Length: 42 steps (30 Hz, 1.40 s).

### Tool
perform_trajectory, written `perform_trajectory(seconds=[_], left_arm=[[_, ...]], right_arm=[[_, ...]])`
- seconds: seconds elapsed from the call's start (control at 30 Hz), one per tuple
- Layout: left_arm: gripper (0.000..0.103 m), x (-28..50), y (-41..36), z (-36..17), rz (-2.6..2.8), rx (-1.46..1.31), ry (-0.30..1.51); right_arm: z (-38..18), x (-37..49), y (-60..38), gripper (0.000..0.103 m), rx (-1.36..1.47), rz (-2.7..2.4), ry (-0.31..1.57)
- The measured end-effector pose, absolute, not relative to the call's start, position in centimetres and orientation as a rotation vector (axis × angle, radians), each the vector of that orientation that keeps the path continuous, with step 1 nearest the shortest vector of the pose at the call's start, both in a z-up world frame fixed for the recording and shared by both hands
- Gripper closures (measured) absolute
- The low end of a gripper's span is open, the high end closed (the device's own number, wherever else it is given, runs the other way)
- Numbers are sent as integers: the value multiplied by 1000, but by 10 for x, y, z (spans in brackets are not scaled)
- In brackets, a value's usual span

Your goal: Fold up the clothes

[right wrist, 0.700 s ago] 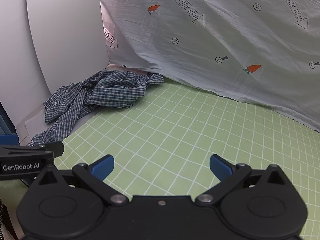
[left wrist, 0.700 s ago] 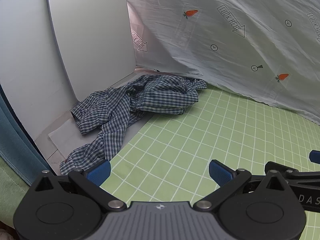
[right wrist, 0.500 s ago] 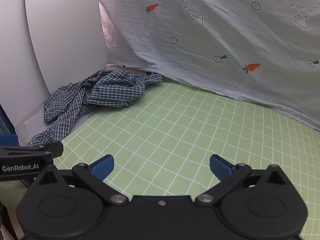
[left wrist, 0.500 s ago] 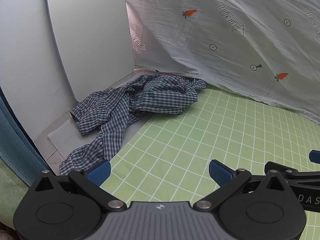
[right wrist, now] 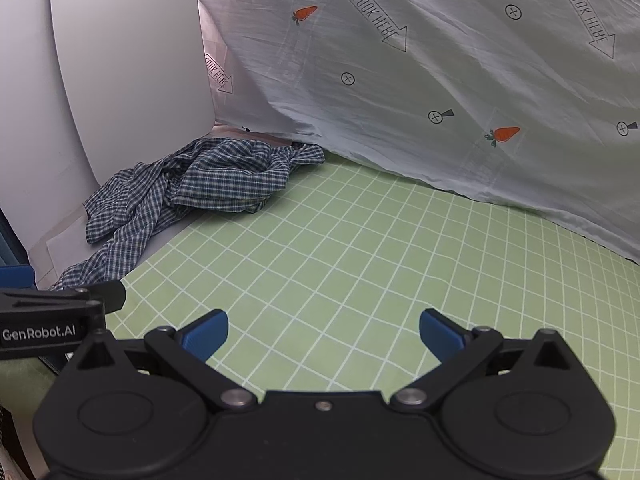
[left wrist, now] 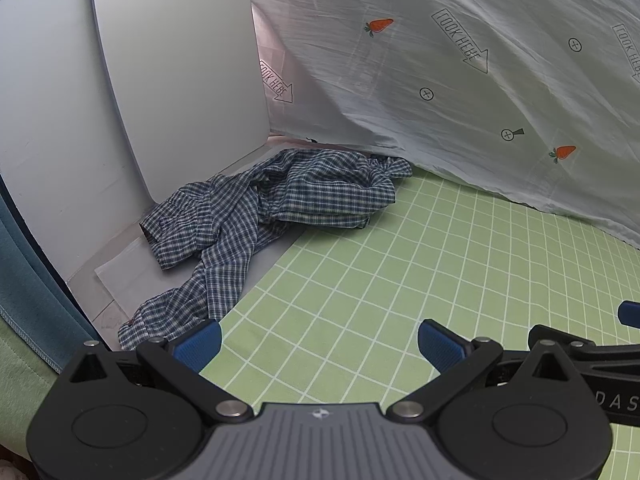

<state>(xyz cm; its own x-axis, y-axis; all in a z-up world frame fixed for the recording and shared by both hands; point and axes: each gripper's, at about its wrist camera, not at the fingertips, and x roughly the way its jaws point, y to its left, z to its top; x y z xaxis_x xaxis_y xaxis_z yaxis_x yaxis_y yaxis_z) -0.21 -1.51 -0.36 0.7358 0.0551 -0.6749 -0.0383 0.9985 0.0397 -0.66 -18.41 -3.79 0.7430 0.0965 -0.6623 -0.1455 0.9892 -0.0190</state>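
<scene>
Plaid shirt [left wrist: 276,208] lies crumpled in the far left corner of the bench, half on the green grid mat [left wrist: 420,280], half on grey sheet, against the white panel [left wrist: 172,80]. Left gripper [left wrist: 319,342] and right gripper [right wrist: 324,332] both spread wide, empty, hovering above the mat, well apart from the shirt. Carrot-print cloth [right wrist: 440,80] hangs behind.

A blue-and-white checked shirt [left wrist: 276,204] lies crumpled at the far left corner, partly on the green grid mat [left wrist: 400,280], one end trailing toward the camera.
</scene>
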Motion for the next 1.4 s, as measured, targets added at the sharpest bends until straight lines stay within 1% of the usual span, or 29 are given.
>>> perform_trajectory(seconds=[0.27, 0.33, 1.4], left_arm=[[0, -4, -17, -8, 106, 65, 749], [0, -5, -17, -9, 119, 14, 747], [0, -2, -23, -12, 109, 18, 764]], right_arm=[[-37, -5, -185, 0, -70, 133, 727], [-36, -4, -185, 0, -71, 132, 728], [-41, -4, -184, 0, -64, 121, 741]])
